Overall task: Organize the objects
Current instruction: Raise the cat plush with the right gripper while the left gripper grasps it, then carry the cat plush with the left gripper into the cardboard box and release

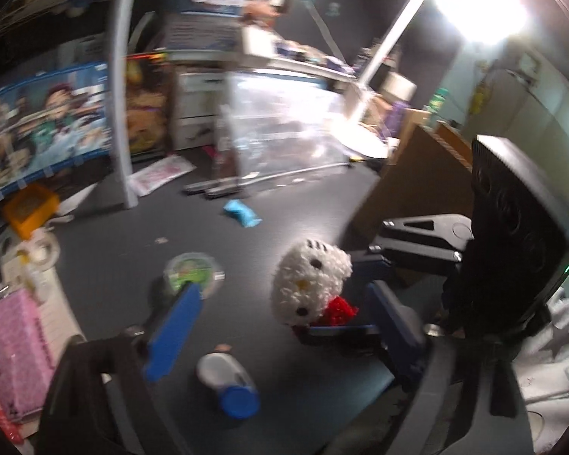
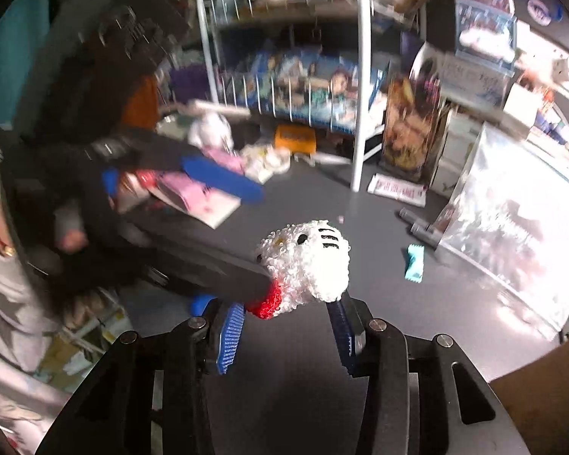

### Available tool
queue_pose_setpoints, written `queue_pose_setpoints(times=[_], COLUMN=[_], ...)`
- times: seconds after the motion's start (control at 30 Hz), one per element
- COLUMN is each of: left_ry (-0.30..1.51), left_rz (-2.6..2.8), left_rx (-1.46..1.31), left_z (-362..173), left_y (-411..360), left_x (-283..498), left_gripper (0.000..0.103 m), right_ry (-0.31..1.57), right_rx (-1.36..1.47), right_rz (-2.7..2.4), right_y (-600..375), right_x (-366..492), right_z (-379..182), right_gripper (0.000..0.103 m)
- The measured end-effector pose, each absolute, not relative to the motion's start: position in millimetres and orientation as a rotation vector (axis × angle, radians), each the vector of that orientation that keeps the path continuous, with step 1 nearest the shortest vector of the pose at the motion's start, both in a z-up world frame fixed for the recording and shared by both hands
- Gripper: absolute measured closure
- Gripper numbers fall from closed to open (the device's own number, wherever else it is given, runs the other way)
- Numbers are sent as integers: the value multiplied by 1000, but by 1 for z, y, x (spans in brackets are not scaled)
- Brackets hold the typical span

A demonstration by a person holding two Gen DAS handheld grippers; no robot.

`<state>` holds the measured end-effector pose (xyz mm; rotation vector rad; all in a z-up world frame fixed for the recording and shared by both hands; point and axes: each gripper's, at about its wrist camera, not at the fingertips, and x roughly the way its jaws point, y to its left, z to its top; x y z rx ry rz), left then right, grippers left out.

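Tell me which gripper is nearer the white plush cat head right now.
Right. The right gripper has the white plush cat head between its blue fingers. The left gripper is open alongside, one finger reaching the doll's red bow.

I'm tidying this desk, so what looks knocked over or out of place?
A white bottle with a blue cap lies on its side on the dark desk, and a light blue wrapper sits loose farther back.

I can read no word, brand or number anywhere: motion blur smears the print on the anime picture box (image 1: pixel 45 129), the white-and-pink leaflet (image 2: pixel 398 189) on the table, and the boxes stacked on the shelf (image 2: pixel 485 30) alike, in both views.
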<state>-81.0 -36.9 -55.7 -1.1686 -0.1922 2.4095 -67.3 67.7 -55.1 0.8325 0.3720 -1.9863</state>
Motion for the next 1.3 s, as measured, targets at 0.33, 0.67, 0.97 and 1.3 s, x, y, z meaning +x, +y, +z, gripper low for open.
queue_pose_setpoints(times=[0.33,0.67,0.97,1.3], left_ry=[-95,22,48,88], left_rz=[2360,2378,2310,2210], left_rx=[-1048,-969,-939,-956], left_z=[-12,34,47,45], left_y=[-3,29,78,135], left_x=[-71,-83,-121,-158], left_gripper=[65,67,67,67], right_ry=[391,418,378,296], right_rx=[760,713,743,821], right_rz=[-2027,-2112,-2218,-2307], right_y=[89,118,164,221], right_x=[-45,-50,-74,-95], right_z=[-7,34,50,47], right_gripper=[65,65,65,65])
